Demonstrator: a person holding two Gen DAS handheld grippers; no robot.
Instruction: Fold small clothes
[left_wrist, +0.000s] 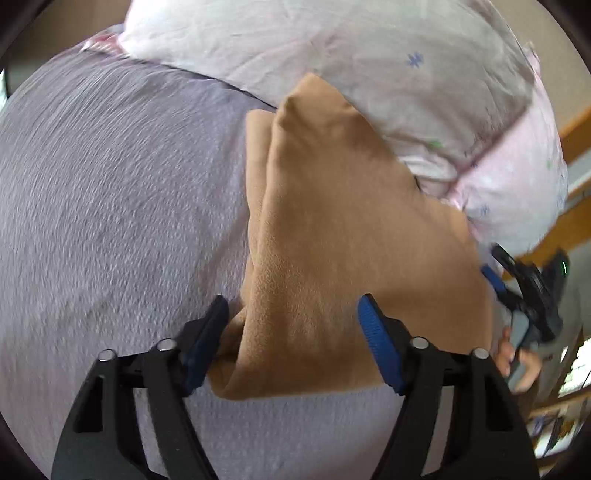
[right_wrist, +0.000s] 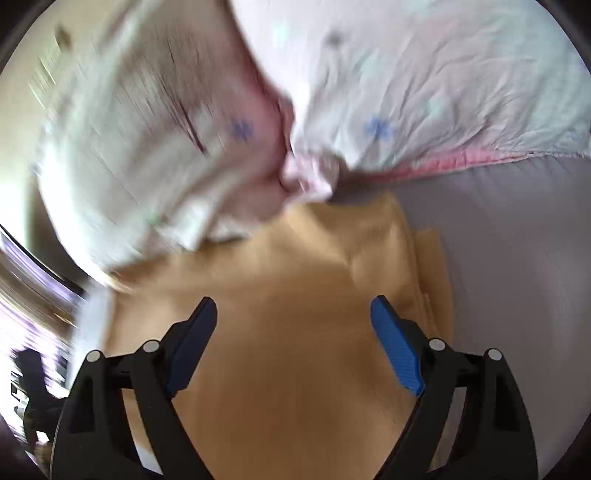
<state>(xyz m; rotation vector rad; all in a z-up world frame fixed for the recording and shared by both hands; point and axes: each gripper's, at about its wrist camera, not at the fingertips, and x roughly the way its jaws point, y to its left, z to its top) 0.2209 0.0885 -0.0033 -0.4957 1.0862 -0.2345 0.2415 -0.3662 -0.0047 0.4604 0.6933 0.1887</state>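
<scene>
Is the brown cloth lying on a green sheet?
No, the brown cloth lies on a pale purple sheet, with a flowery white quilt bunched at its far end.

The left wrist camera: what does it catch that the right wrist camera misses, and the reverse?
Only the left wrist view shows the right gripper in a hand beyond the cloth's far edge. Only the right wrist view shows a blurred bright window area. Both show the tan fleece cloth on the lavender textured bedsheet, the pale floral pillows, and open blue-padded fingers.
</scene>
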